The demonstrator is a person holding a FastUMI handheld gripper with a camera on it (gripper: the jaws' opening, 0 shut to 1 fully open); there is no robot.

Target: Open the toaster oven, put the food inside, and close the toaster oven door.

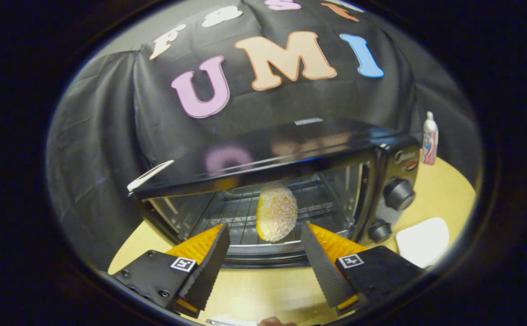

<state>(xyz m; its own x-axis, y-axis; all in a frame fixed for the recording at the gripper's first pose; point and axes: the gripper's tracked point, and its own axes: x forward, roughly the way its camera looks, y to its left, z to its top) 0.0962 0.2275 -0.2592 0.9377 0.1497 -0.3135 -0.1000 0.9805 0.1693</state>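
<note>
The black toaster oven [290, 145] stands on the wooden table [263, 294] with its door [263, 261] folded down towards me, so the cavity is open. A round, crumb-coated piece of food [278, 213] with a yellow edge stands on its edge on the wire rack [236, 217] inside, near the front. My gripper [265, 228] is open just in front of the oven mouth. Its fingers [209, 267] are spread wide, and the food lies just beyond them, in line with the gap. Nothing is between the fingers.
Two black knobs [399, 194] sit on the oven's right panel. A white bottle [429, 138] stands behind the oven on the right, against the black cloth. A white flat pad [423, 241] lies on the table right of the oven. A fingertip [274, 322] shows below the fingers.
</note>
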